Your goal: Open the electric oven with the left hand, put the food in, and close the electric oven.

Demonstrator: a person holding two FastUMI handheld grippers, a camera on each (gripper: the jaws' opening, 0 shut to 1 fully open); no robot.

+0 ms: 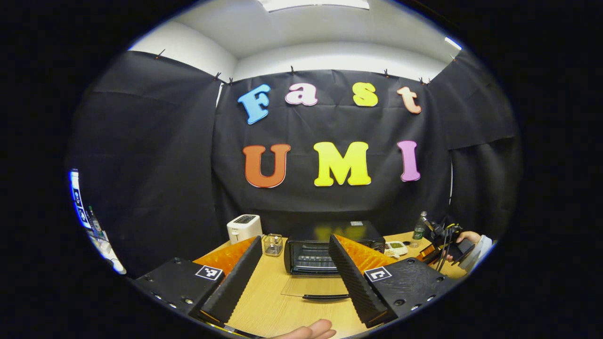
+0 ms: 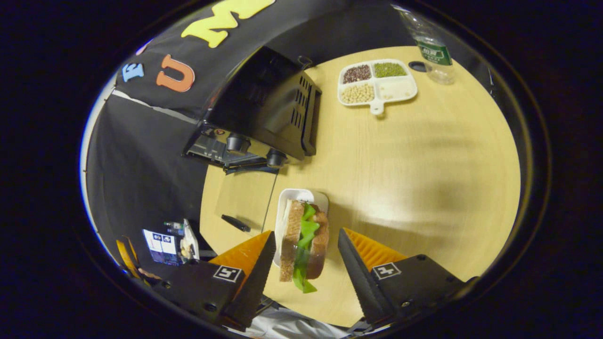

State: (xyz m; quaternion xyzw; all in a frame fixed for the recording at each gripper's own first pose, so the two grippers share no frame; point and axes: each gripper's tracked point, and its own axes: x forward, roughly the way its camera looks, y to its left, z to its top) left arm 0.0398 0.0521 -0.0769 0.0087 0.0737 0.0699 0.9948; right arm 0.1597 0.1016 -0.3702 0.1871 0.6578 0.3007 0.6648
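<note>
The black electric oven [image 1: 351, 234] stands on the wooden table straight ahead, its glass door [image 1: 313, 286] folded down flat with the handle [image 1: 326, 297] toward me. My left gripper [image 1: 295, 238] is open and empty, a short way in front of the door. In the right gripper view a sandwich [image 2: 304, 240] with green lettuce stands on edge on a white plate [image 2: 301, 194]. My right gripper [image 2: 305, 232] is open around it, a gap on each side. The oven [image 2: 264, 108] and its lowered door [image 2: 242, 195] lie to the upper left there.
A white toaster [image 1: 244, 227] and a small wire basket [image 1: 272, 244] stand left of the oven. A divided dish of beans [image 2: 377, 84] and a plastic bottle [image 2: 431, 52] sit beyond it on the table [image 2: 424, 165]. A hand [image 1: 471, 238] holds the other gripper at right.
</note>
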